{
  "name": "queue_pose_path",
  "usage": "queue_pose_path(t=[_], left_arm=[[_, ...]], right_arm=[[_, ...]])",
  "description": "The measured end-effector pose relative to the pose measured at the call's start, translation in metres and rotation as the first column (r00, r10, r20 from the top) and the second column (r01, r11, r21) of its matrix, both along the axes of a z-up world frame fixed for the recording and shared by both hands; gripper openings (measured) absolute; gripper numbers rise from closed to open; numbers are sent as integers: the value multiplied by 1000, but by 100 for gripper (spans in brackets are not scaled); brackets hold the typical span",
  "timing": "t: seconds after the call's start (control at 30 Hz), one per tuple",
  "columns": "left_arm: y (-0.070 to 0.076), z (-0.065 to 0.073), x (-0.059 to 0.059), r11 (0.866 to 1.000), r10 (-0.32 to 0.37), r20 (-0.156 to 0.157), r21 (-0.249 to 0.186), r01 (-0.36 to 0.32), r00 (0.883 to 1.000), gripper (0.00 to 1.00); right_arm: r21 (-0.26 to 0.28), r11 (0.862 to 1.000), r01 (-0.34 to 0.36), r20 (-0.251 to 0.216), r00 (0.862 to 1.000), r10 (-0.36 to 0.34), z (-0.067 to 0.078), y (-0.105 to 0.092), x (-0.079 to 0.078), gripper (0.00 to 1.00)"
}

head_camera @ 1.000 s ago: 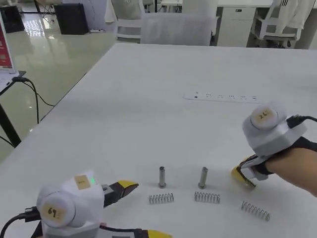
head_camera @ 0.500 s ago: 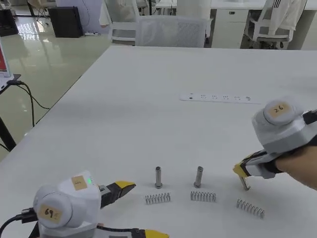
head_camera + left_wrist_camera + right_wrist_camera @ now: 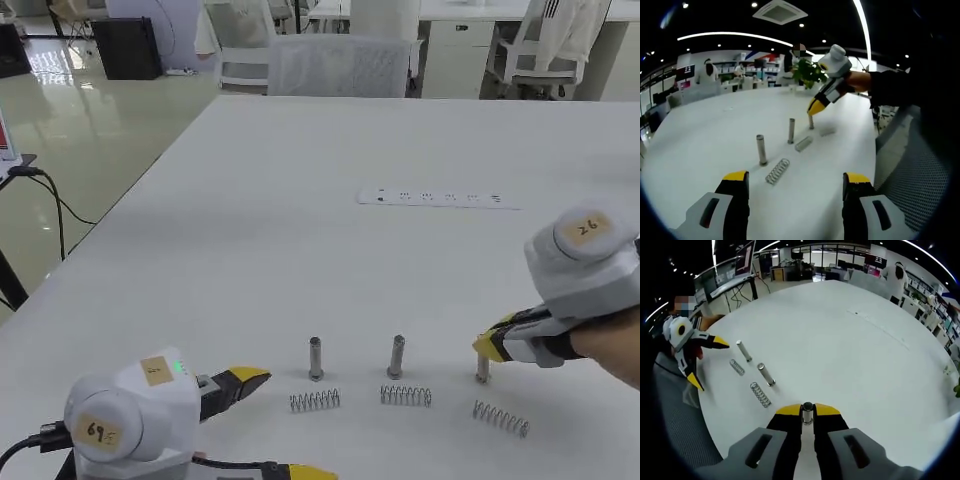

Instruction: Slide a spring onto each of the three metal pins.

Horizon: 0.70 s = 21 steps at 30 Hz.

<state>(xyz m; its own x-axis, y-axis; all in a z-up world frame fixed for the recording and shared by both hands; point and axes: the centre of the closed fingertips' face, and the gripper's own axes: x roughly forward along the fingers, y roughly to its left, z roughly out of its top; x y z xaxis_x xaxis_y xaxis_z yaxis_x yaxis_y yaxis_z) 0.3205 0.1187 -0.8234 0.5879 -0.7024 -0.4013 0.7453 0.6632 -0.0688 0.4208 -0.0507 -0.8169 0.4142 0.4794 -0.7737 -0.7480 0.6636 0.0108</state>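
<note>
Fingers of the right gripper (image 3: 487, 349) pinching the rightmost upright steel pin (image 3: 807, 408) on the white worktop (image 3: 300, 250), left gripper (image 3: 796, 179) fingers gaping wide, three coiled wire springs (image 3: 406, 396) lying just beside, white power strip (image 3: 437, 197) lying well beyond.

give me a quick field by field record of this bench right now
table: white, with a power strip on its far side
pins: three upright in a row: left pin, middle pin, right pin
springs: left spring, middle spring and right spring, each lying flat in front of a pin
right gripper: fingers shut on the top of the right pin
left gripper: open, holding nothing, off to the left of the left spring
progress: no spring on a pin yet
</note>
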Motion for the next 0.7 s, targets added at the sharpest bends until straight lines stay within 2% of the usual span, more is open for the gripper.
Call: queue_pose_path(t=[0.43, 0.7], left_arm=[[1, 2, 1, 1000, 7, 6, -1, -7, 1000, 72], [2, 3, 2, 1000, 8, 8, 2, -8, 1000, 72]], right_arm=[[77, 997, -17, 17, 1000, 15, 2, 3, -3, 5], [94, 995, -38, 30, 999, 35, 2, 1, -5, 5]])
